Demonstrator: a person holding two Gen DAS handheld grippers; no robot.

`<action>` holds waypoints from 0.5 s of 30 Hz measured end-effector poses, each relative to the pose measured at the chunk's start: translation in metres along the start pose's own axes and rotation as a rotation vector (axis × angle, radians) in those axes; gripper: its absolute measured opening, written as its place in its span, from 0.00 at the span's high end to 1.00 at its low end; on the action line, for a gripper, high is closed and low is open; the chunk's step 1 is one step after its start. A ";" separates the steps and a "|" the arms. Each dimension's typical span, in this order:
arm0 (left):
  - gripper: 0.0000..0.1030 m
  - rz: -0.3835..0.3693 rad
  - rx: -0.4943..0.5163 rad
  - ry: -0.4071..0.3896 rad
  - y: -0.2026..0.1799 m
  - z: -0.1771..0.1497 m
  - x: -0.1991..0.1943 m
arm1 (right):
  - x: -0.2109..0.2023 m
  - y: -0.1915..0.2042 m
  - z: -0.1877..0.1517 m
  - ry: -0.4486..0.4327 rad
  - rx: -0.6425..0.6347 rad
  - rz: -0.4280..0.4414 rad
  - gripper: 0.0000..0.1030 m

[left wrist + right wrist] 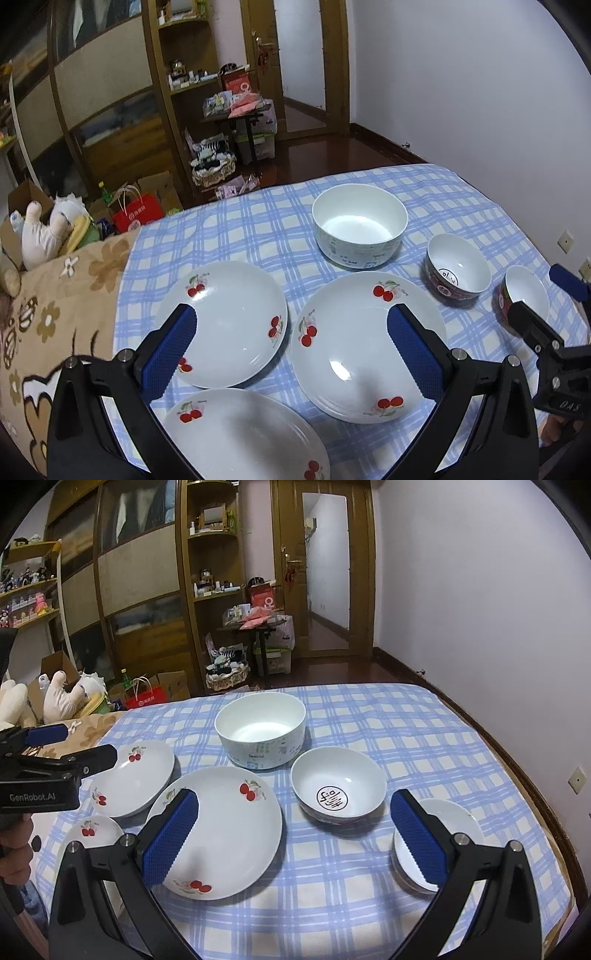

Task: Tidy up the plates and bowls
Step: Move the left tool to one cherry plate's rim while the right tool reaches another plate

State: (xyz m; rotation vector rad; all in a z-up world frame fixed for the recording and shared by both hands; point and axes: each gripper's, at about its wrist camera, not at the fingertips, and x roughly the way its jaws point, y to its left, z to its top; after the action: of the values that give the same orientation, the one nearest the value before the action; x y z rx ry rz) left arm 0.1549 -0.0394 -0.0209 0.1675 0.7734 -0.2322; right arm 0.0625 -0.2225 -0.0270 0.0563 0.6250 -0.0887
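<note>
Left wrist view shows the left gripper (291,339) spread wide and empty, hovering above three cherry-printed plates on the blue checked cloth (240,229): the far-left plate (229,314), the large plate (351,354) just right of it, and the near plate (240,435) closest to the camera. Behind them stands the big white bowl (360,225), with the red-patterned bowl (458,273) and the small bowl (524,291) to its right. Right wrist view shows the right gripper (293,829) also released, holding nothing, its right finger (417,842) over the small bowl
</note>
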 end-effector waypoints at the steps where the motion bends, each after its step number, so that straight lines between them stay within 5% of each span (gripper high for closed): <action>1: 0.02 -0.002 -0.002 0.004 0.000 0.000 0.002 | 0.002 0.001 -0.001 0.003 0.001 0.001 0.00; 15: 0.02 -0.051 0.030 0.062 -0.003 0.001 0.042 | 0.033 0.007 -0.010 0.055 0.006 0.012 0.00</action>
State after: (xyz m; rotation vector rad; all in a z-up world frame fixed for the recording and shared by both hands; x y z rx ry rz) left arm 0.1840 -0.0487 -0.0502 0.1838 0.8372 -0.2883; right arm 0.0838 -0.2170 -0.0537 0.0681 0.6789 -0.0773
